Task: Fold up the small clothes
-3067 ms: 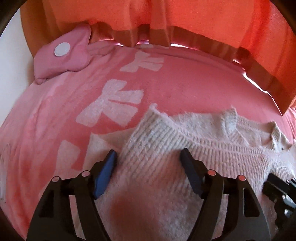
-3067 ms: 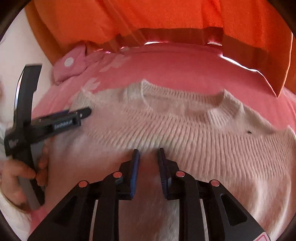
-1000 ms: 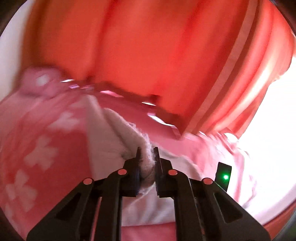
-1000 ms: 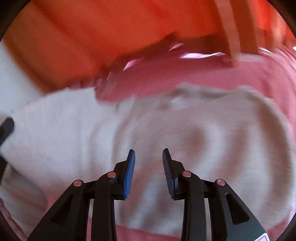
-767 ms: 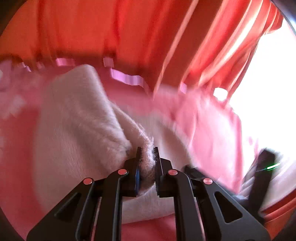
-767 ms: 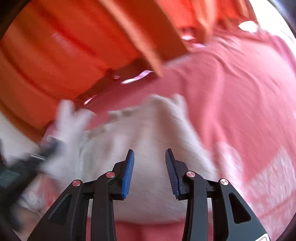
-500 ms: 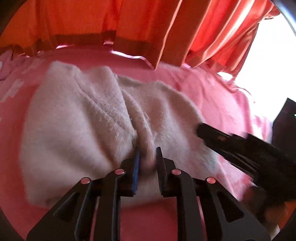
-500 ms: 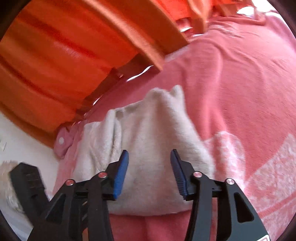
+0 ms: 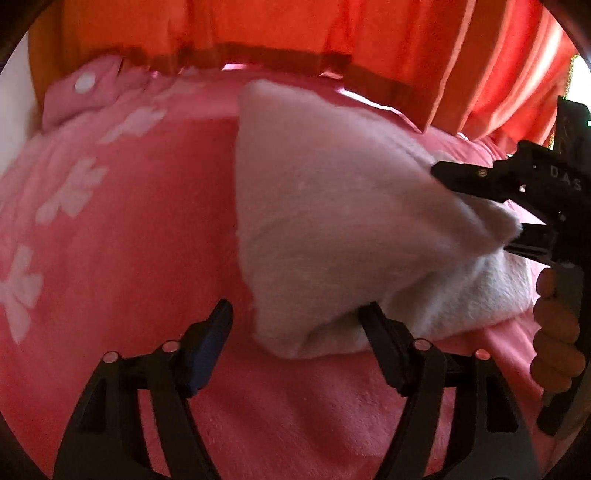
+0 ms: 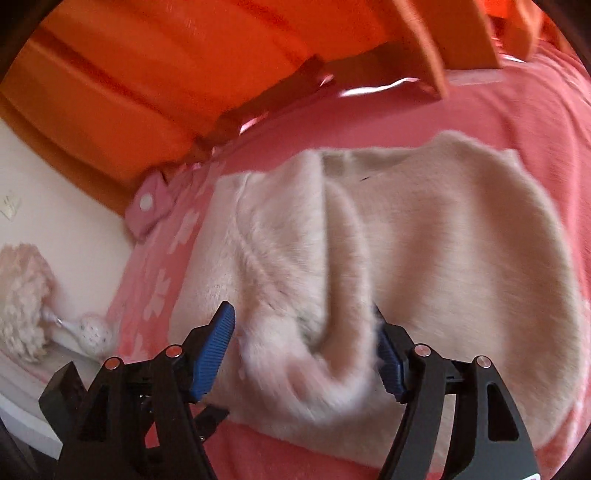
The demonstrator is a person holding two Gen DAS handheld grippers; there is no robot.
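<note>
A fluffy white knit sweater (image 9: 332, 206) lies folded over itself on the pink bed cover (image 9: 129, 240); in the right wrist view the sweater (image 10: 443, 258) shows a bunched fold down its middle. My left gripper (image 9: 295, 332) is open, its jaws wide apart at the sweater's near corner, the right finger touching the cloth. My right gripper (image 10: 306, 343) is open, with a rolled fold of the sweater lying between its fingers, not pinched. The right gripper also shows at the right edge of the left wrist view (image 9: 480, 206), beside the sweater's far corner.
Orange curtains (image 9: 295, 29) hang behind the bed. A pink pillow with a white dot (image 9: 81, 92) lies at the far left corner. A white fluffy toy and rattle (image 10: 44, 310) lie on a ledge left of the bed. The cover has white bow prints (image 9: 70, 192).
My left gripper let go of the sweater fold and opened wide. My right gripper opened further and moved in over the sweater's middle fold. The sweater now lies folded on the bed.
</note>
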